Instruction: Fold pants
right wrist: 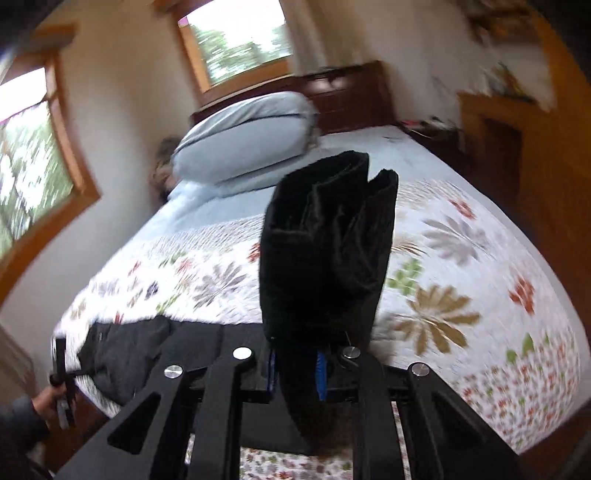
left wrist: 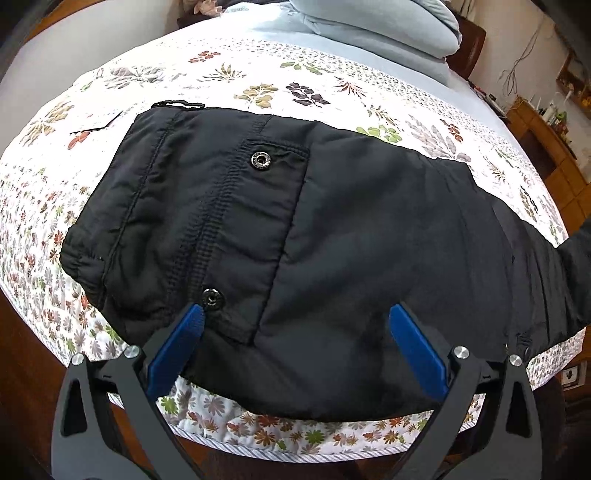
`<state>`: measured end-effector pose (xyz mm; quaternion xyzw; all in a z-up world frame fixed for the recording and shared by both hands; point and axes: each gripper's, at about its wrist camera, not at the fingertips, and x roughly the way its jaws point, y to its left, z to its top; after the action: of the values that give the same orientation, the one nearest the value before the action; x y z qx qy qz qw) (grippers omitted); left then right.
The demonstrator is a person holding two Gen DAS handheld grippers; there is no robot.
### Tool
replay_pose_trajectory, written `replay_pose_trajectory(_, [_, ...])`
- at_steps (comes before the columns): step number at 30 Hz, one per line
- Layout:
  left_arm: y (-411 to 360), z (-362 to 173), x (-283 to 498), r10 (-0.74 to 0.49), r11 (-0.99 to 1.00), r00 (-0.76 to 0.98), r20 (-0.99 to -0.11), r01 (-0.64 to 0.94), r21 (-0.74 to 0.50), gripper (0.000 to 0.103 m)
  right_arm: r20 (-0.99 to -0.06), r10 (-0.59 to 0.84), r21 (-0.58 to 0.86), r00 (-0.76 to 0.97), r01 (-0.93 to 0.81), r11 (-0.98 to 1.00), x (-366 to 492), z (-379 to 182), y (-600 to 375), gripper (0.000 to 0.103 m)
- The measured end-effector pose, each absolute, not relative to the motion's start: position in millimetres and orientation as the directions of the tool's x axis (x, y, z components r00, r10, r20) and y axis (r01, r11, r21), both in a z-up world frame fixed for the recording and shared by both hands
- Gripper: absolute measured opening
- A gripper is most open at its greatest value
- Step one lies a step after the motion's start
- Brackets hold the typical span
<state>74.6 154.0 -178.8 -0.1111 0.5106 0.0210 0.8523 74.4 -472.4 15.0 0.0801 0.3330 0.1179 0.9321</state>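
Observation:
Black pants (left wrist: 295,236) lie on a floral quilt (left wrist: 258,85), waist end to the left, with two metal snaps showing. My left gripper (left wrist: 295,314) is open, its blue fingers (left wrist: 177,350) spread over the near edge of the waist part, not closed on the cloth. My right gripper (right wrist: 297,373) is shut on the leg ends of the pants (right wrist: 325,240) and holds them lifted above the bed, the cuffs sticking up past the fingers. The rest of the pants (right wrist: 125,354) lies at the lower left of the right wrist view.
A pale blue folded duvet (left wrist: 376,33) (right wrist: 243,136) lies at the head of the bed. A wooden headboard (right wrist: 351,96), windows (right wrist: 243,40) and wooden shelves (left wrist: 546,147) surround the bed. The quilt's edge (left wrist: 295,452) runs just under my left gripper.

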Motion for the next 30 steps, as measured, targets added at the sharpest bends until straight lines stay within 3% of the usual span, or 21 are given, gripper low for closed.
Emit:
replay_pose_trajectory(4, [158,-179,74,-0.097,0.967,0.487,-0.868,-0.162,-0.199,0.1,-0.656,0.299,0.111,0.693,-0.303,0.947,78,4,-403,0.015])
replay_pose_trajectory(8, [161,-178,73,-0.113,0.959,0.498,-0.86,-0.17,-0.225,0.1,-0.728,0.337,0.082,0.597,-0.413,0.907,80,-33,-349,0.015])
replay_pose_trajectory(17, [161,-179,72,-0.119,0.959,0.505,-0.855,-0.165,-0.231,0.1,-0.838,0.297,0.035,0.459,-0.497,0.867,74,-113,-290,0.017])
replay_pose_trajectory(21, [158,-180,71,-0.107,0.962,0.505,-0.857,-0.164,-0.217,0.1,-0.856,0.299,0.05,0.421,-0.509,0.859,74,-136,-284,0.032])
replay_pose_trajectory(25, [156,-180,72,-0.097,0.967,0.503,-0.859,-0.158,-0.201,0.1,-0.849,0.376,0.136,0.372,-0.534,0.835,69,-136,-281,0.062])
replay_pose_trajectory(30, [156,-180,72,-0.099,0.963,0.505,-0.858,-0.168,-0.21,0.1,-0.772,0.506,0.251,0.385,-0.547,0.799,60,-105,-290,0.065])
